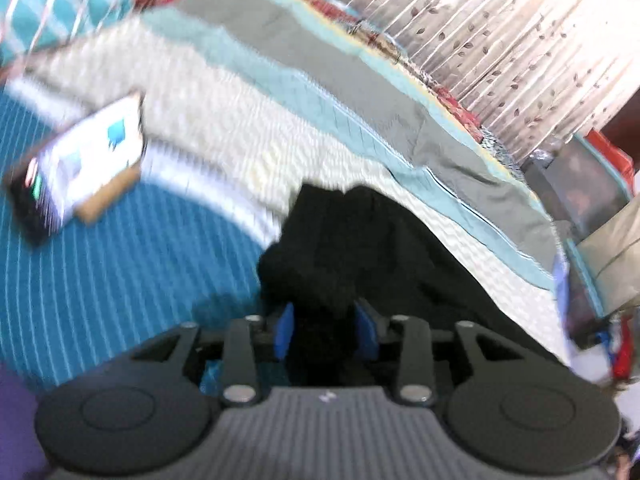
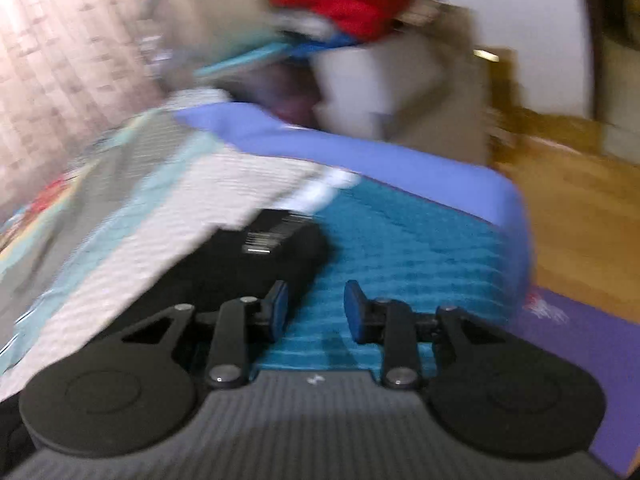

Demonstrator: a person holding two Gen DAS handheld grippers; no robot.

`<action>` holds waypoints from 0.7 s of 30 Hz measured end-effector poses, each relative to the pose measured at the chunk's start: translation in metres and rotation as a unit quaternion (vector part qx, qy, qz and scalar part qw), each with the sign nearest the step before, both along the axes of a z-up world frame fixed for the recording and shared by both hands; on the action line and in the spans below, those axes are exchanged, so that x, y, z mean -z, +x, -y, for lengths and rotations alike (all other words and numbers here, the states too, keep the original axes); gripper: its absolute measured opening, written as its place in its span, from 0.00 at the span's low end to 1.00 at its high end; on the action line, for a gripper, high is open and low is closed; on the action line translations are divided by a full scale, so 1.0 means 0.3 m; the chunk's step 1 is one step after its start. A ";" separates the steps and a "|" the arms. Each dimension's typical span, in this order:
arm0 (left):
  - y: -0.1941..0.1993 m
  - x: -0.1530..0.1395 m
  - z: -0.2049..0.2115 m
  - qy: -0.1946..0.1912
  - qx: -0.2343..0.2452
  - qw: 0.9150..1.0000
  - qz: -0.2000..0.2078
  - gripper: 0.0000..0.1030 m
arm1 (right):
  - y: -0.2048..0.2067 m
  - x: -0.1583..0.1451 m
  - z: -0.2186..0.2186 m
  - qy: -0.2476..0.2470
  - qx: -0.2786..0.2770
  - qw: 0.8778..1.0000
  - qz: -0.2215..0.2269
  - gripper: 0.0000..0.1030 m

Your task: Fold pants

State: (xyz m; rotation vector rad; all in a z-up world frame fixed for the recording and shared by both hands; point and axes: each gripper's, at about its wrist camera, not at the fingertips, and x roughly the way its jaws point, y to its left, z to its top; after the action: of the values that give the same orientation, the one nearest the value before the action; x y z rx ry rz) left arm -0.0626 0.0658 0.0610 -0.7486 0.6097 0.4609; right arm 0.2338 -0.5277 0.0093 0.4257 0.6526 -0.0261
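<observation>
The black pants point(image 1: 360, 248) lie on the striped bedspread point(image 1: 224, 128) and bunch up between the blue pads of my left gripper point(image 1: 326, 330), which is shut on a fold of the cloth. In the right wrist view the pants point(image 2: 256, 256) lie flat to the left, with a white label on the near end. My right gripper point(image 2: 316, 312) is open and empty, hovering over the teal part of the bedspread point(image 2: 400, 240) just right of the pants' edge. Both views are motion-blurred.
A phone on a small stand point(image 1: 84, 160) lies on the bed at the left. A patterned curtain point(image 1: 500, 40) hangs behind the bed. The blue mattress edge point(image 2: 400, 164) drops off to a wooden floor point(image 2: 580, 208) and a purple mat point(image 2: 580, 340) on the right.
</observation>
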 end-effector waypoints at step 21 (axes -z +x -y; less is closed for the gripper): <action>0.373 -0.031 -0.124 0.133 0.018 0.990 -0.044 0.56 | 0.226 0.138 -0.061 0.120 0.004 0.990 -0.077 0.06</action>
State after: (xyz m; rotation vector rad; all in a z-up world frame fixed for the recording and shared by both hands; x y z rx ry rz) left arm 0.0492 0.1031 0.0702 -0.4647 0.6284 0.5319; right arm 0.3018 -0.5093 -0.0322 0.6632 0.8106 0.0130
